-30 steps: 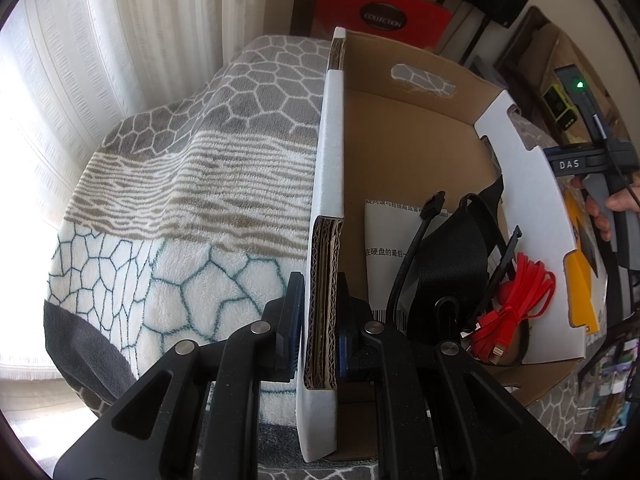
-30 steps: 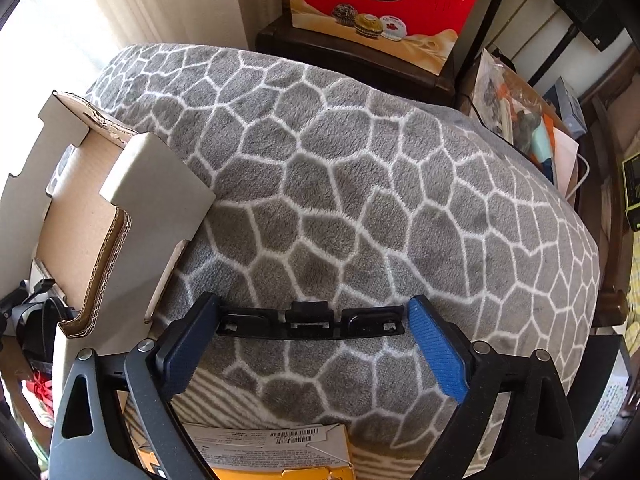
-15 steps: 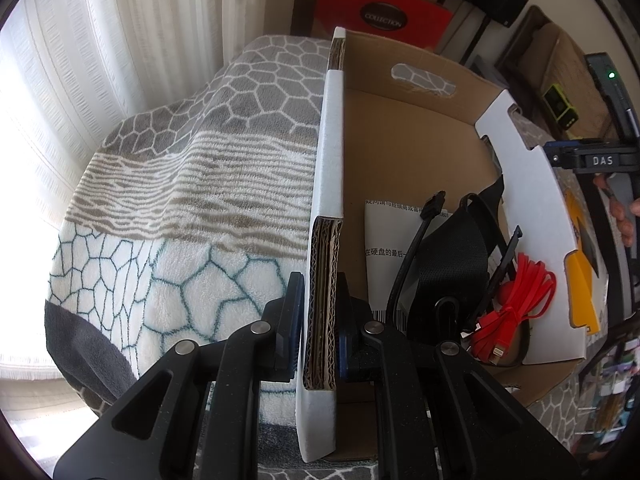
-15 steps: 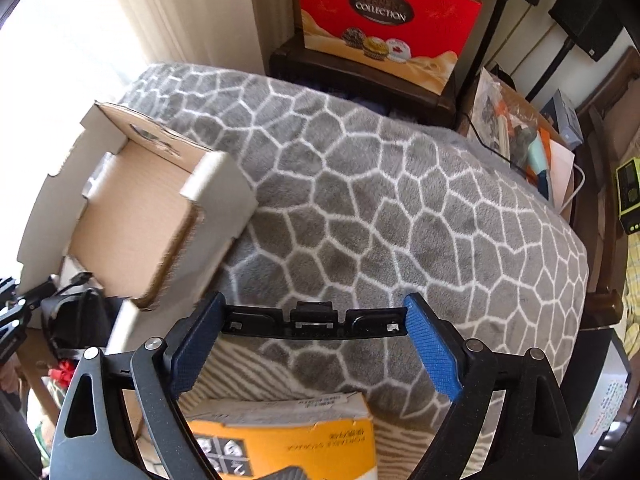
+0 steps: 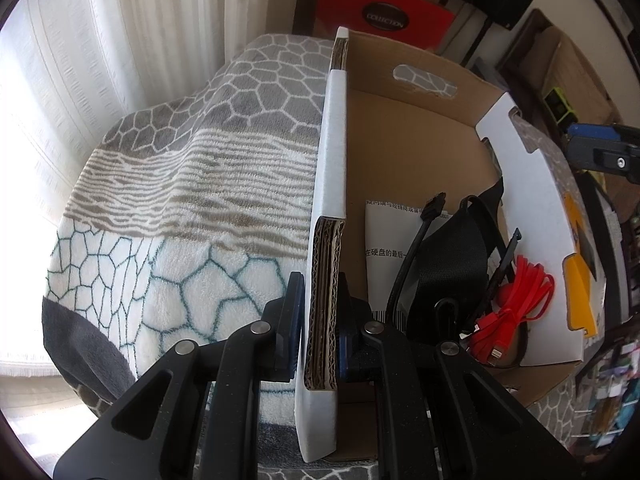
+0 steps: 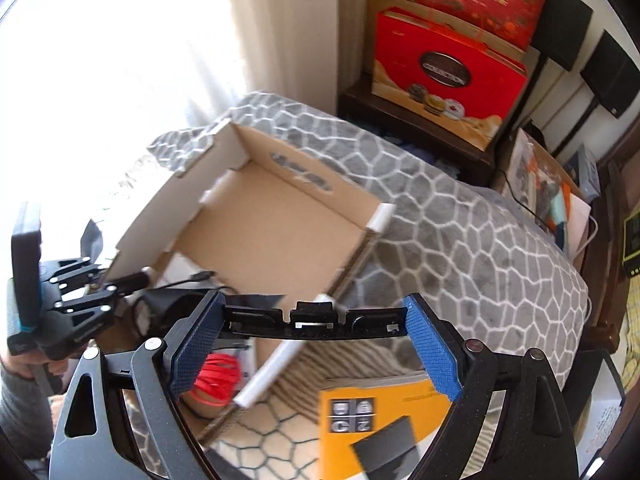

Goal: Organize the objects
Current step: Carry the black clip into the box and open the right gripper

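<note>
Left wrist view: left tool (image 5: pixel 320 312) clamps one cardboard box (image 5: pixel 420 152) wall; contents partly hidden. Right tool (image 6: pixel 312 344) gapes empty above one cropped yellow box (image 6: pixel 384 420).

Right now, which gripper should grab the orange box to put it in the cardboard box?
Right. The right gripper is open and empty with the orange box just below its jaws. The left gripper is clamped on the cardboard box wall, steadying it, so I would leave it there.

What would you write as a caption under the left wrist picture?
Left tongs clamped on the cardboard box wall, steadying it on a patterned blanket; red cable inside.
</note>
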`<action>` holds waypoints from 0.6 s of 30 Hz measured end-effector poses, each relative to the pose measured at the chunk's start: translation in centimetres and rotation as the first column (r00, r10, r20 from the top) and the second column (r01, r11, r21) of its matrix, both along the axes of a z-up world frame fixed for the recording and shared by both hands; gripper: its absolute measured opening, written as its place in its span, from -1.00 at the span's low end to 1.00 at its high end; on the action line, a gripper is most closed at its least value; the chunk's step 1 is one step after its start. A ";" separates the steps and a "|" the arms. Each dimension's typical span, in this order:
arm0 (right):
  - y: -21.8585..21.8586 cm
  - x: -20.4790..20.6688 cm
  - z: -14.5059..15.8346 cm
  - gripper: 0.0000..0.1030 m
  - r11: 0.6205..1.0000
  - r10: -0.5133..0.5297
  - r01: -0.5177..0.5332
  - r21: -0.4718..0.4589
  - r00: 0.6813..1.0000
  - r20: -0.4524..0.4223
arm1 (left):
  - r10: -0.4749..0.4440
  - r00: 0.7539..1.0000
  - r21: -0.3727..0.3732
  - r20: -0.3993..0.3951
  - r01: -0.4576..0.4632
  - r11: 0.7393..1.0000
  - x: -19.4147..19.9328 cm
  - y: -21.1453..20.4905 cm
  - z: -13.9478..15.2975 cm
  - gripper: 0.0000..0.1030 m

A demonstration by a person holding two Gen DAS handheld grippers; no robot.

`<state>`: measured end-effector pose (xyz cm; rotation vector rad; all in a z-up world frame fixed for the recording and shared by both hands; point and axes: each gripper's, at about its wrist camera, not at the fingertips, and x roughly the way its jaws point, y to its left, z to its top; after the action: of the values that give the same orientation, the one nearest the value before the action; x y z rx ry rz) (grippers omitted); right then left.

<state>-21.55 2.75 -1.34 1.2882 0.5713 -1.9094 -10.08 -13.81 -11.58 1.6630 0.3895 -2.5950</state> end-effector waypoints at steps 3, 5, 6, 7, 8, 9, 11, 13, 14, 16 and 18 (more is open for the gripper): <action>-1.6 1.7 -0.7 0.76 0.999 0.047 -0.047 0.004 0.999 0.021 | -0.001 1.000 0.001 0.000 0.001 1.000 0.0 0.0 0.0 -0.78; -2.7 2.9 -1.5 0.76 0.997 0.079 -0.079 0.024 0.997 0.026 | 0.000 1.000 0.008 0.001 0.000 1.000 0.0 -0.1 0.0 -0.78; -3.2 3.4 -1.9 0.76 0.995 0.093 -0.094 0.033 0.995 0.027 | 0.001 1.000 0.014 0.001 -0.001 1.000 0.0 -0.1 -0.1 -0.78; -3.6 3.9 -2.3 0.76 0.994 0.103 -0.104 0.038 0.994 0.030 | 0.003 1.000 0.019 0.002 -0.003 1.000 0.0 -0.2 -0.1 -0.78; -4.0 4.3 -2.8 0.76 0.993 0.111 -0.113 0.042 0.993 0.037 | 0.004 1.000 0.023 0.003 -0.004 1.000 0.0 -0.2 -0.1 -0.78; -4.3 4.6 -3.2 0.76 0.992 0.118 -0.120 0.042 0.992 0.045 | 0.004 1.000 0.025 0.004 -0.004 1.000 0.0 -0.2 -0.1 -0.78; -4.8 5.2 -3.9 0.76 0.990 0.134 -0.136 0.043 0.990 0.054 | 0.004 1.000 0.025 0.004 -0.004 1.000 0.0 -0.2 -0.1 -0.78; -5.2 5.7 -4.4 0.77 0.988 0.147 -0.150 0.045 0.987 0.058 | 0.005 1.000 0.025 0.004 -0.005 1.000 0.0 -0.2 -0.1 -0.78; -5.4 6.0 -4.6 0.77 0.987 0.153 -0.156 0.047 0.986 0.059 | 0.005 1.000 0.025 0.004 -0.005 1.000 0.0 -0.2 -0.1 -0.78; -5.7 6.3 -5.0 0.77 0.985 0.164 -0.167 0.050 0.985 0.059 | 0.005 1.000 0.025 0.004 -0.005 1.000 0.0 -0.2 -0.1 -0.78; -5.9 6.6 -5.1 0.78 0.983 0.173 -0.176 0.048 0.983 0.061 | 0.005 1.000 0.025 0.004 -0.005 1.000 0.0 -0.2 -0.1 -0.78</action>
<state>-14.90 -3.13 -6.49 1.2775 0.6868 -1.7197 -10.07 -14.00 -11.68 1.6715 0.4270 -2.5938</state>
